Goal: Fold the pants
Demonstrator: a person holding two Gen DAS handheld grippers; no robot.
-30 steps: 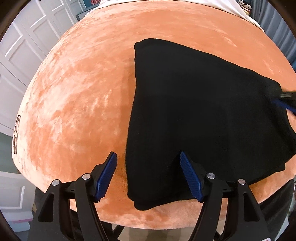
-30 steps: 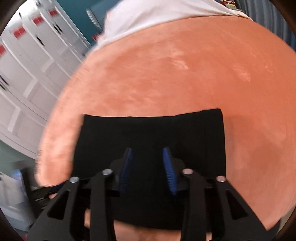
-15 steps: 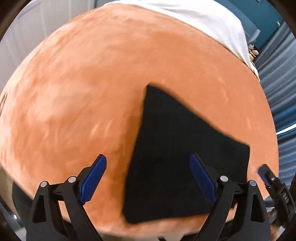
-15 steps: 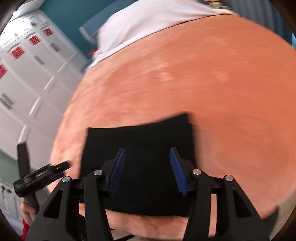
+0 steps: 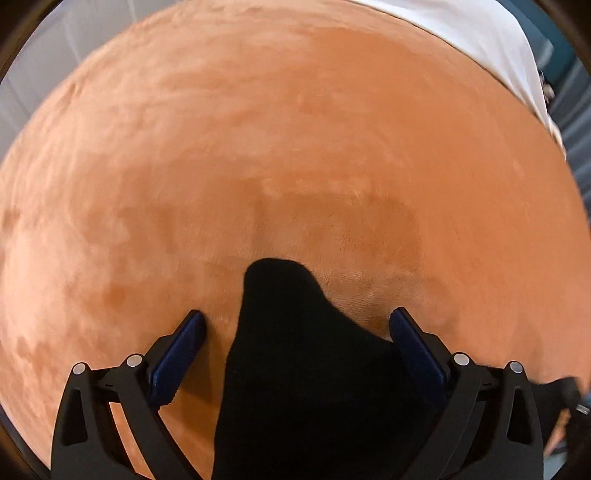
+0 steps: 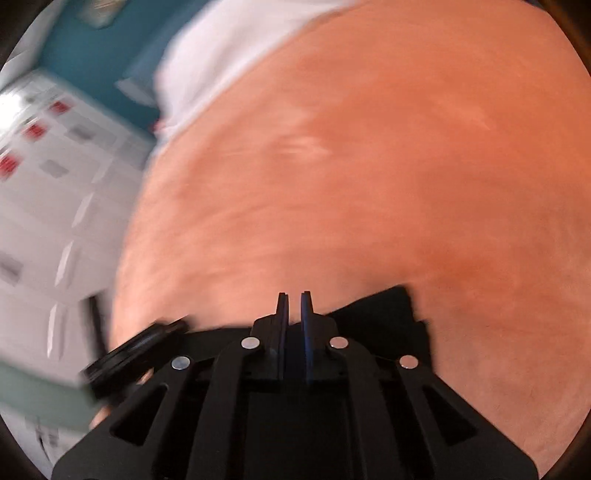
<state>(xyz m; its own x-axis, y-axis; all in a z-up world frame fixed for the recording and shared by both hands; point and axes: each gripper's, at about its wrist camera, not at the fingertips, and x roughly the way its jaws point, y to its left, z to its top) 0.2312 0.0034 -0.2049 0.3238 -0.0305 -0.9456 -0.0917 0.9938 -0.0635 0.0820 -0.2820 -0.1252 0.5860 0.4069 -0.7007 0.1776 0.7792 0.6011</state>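
Left tongs point(image 5: 295, 334): jaws opening, now standing wide; blue pads point(image 5: 177, 354) straddling a raised peak of the black pants point(image 5: 295, 369) without pressing on the cloth.
Right tongs point(image 6: 294, 314): jaws closing, now narrowed to a thin slit; whether cloth is being pinched in the slit cannot be told through the blur.
Pants: lying bunched at the near edge of the orange plush blanket point(image 5: 295, 147), directly beneath both tongs; a corner is showing just right of the right tongs.
Blanket: covering the bed, bare beyond the pants.
White sheet point(image 5: 480, 33): showing at the far edge.
White cabinets point(image 6: 55, 184): standing left, blurred.
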